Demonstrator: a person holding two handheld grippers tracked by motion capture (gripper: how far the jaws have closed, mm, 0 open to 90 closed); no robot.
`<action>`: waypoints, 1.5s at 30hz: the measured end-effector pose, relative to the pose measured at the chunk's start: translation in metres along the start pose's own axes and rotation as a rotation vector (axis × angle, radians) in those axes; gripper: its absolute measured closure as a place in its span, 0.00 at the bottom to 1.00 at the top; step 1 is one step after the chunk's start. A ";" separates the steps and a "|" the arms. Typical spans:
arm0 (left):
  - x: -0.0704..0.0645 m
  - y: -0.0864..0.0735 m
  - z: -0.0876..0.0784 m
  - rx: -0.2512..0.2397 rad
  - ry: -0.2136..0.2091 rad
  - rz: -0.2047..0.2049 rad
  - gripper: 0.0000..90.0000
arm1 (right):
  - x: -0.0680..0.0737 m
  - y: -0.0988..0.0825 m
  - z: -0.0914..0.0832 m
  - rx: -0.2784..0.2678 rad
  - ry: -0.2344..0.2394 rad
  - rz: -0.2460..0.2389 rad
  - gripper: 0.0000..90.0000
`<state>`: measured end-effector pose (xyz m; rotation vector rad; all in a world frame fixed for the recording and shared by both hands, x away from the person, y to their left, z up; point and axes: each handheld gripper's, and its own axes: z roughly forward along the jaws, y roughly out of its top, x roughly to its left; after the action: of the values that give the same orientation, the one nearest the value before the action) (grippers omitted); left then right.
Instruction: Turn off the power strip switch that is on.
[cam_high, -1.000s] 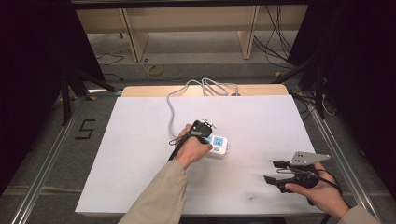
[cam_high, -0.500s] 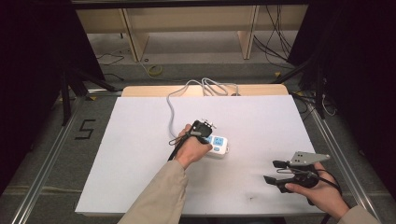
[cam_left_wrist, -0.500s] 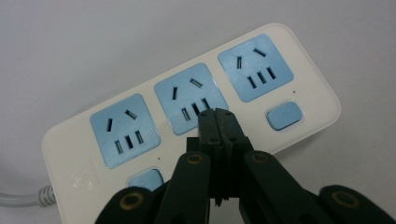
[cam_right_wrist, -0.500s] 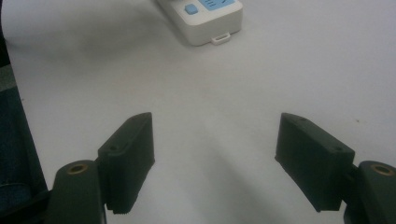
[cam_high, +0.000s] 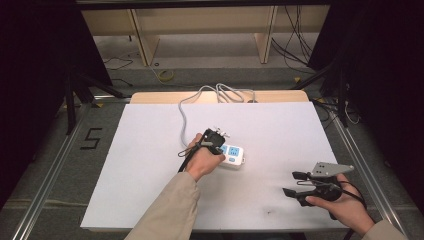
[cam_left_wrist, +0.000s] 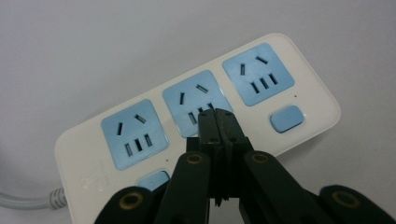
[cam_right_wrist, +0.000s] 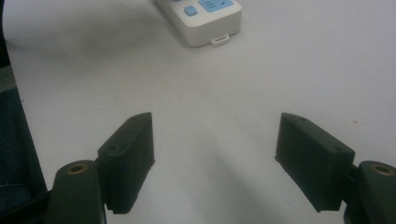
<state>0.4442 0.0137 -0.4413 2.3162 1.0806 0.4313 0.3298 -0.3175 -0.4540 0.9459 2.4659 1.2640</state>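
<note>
Power strip: white body, three blue sockets, lying flat on the white tabletop. Left gripper: jaws clenched together with nothing between them, tips directly over the middle socket; one socket lies to each side, and the cord leaves the strip's end. Right gripper: jaws released, standing wide apart above bare tabletop, the strip's end well ahead of them.

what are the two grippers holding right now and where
Nothing. The left gripper is shut, empty, above the power strip. The right gripper is open, empty.
</note>
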 end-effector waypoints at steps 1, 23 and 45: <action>0.002 0.000 -0.002 -0.014 0.003 -0.002 1.00 | 0.000 0.000 0.000 -0.002 0.001 -0.001 0.31; 0.028 -0.020 -0.043 -0.235 -0.039 -0.013 0.53 | -0.001 0.000 -0.001 -0.003 -0.003 0.003 0.31; 0.041 -0.097 -0.095 -0.324 0.035 -0.005 0.18 | 0.000 0.000 -0.001 -0.003 0.000 -0.005 0.31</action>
<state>0.3652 0.1292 -0.4205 2.0268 0.9541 0.5993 0.3296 -0.3185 -0.4535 0.9379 2.4644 1.2658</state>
